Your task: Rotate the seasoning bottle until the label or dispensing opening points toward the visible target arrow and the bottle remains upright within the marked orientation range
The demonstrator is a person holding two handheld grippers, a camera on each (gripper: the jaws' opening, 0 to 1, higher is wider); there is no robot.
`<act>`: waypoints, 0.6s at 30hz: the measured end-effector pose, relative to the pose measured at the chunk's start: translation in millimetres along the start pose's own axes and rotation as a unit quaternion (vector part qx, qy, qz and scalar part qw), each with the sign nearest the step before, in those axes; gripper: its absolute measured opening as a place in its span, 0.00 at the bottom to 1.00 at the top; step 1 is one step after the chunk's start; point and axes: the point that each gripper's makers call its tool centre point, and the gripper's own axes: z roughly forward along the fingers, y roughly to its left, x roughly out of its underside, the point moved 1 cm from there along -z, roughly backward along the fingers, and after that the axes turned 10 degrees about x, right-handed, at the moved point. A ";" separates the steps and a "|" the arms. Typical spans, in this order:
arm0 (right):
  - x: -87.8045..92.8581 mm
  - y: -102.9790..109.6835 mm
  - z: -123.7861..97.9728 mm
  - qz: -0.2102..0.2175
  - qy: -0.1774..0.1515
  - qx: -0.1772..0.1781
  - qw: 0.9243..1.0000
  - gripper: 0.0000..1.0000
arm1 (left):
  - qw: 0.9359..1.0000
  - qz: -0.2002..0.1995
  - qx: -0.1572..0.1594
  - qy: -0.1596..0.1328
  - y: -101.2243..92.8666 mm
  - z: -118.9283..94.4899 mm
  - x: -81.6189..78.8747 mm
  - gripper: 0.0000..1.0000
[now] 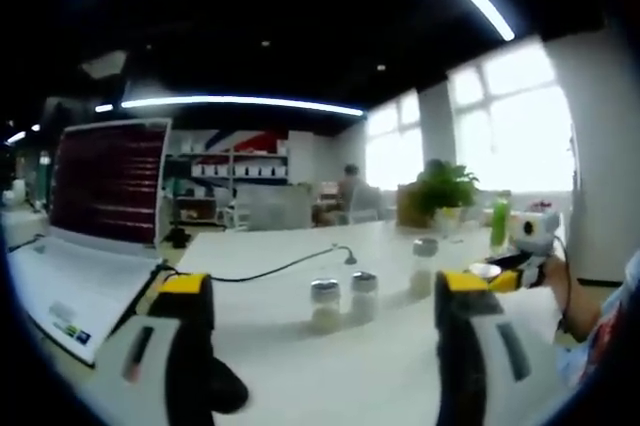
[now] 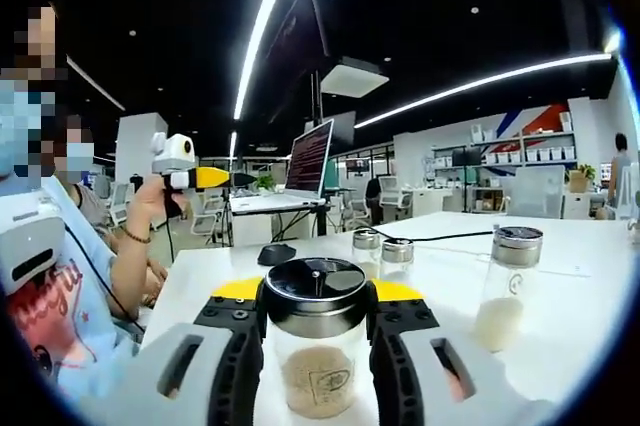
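2 jaws of the right gripper (image 2: 316, 346) are clamped on the seasoning bottle (image 2: 316, 351), squeezing its glass sides just under the black metal lid (image 2: 314, 291), so the bottle stands upright on the white table (image 2: 570, 291) and could be turned about its own axis. Its printed label (image 2: 322, 383) faces the camera; no target arrow is visible, so alignment can't be judged. 3 more shakers stand apart behind: a pair (image 2: 383, 251) and a taller one (image 2: 508, 286). The left gripper (image 1: 325, 331) hangs released and empty above the table, well clear, probably parked out of the way; the right gripper shows there at the far edge.
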 end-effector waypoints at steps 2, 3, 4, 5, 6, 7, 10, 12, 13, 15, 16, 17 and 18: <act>0.0 -0.3 0.0 0.001 -0.001 0.002 1.000 0.39 | 1.000 -0.002 -0.001 0.000 1.1 -0.3 0.2 0.97; -0.1 -0.2 0.1 0.001 -0.002 0.003 1.000 0.39 | 1.000 -0.003 -0.002 0.000 1.6 -0.5 0.2 0.97; -0.1 -0.2 0.0 0.000 -0.002 0.005 1.000 0.39 | 1.000 -0.003 -0.003 0.000 2.2 -0.8 0.1 0.97; -0.1 -0.1 0.1 -0.001 -0.003 0.008 1.000 0.39 | 1.000 -0.004 -0.003 -0.001 2.5 -1.0 0.0 0.97; -0.1 -0.1 0.1 -0.002 -0.003 0.010 1.000 0.39 | 1.000 -0.004 -0.003 -0.001 2.6 -1.1 -0.1 0.97; -0.1 -0.3 0.1 -0.002 -0.004 0.011 1.000 0.39 | 1.000 -0.003 -0.003 -0.001 2.4 -1.4 -0.2 0.97; -0.2 -0.3 0.1 0.000 -0.008 0.013 1.000 0.39 | 1.000 -0.003 0.000 -0.001 1.5 -1.2 -0.7 0.97; -0.2 0.0 0.2 -0.001 -0.009 0.019 1.000 0.39 | 1.000 -0.003 0.000 -0.001 1.5 -0.7 -0.2 0.97; -0.2 0.2 0.3 -0.002 -0.009 0.022 1.000 0.39 | 1.000 -0.003 0.000 0.000 1.2 -0.4 0.4 0.97; -0.3 -0.2 0.6 -0.006 -0.009 0.036 0.999 0.39 | 1.000 -0.004 0.001 0.002 0.9 -0.4 0.9 0.97; 0.0 -0.2 0.6 -0.012 -0.005 0.044 0.999 0.39 | 1.000 -0.004 0.001 0.002 0.6 -0.4 0.9 0.97; 0.0 0.7 0.7 -0.013 -0.004 0.047 0.999 0.39 | 1.000 -0.004 0.001 0.002 0.6 -0.5 0.8 0.97; 0.1 0.6 0.6 -0.013 -0.003 0.049 0.999 0.39 | 1.000 -0.003 0.000 0.001 0.7 -0.6 0.6 0.97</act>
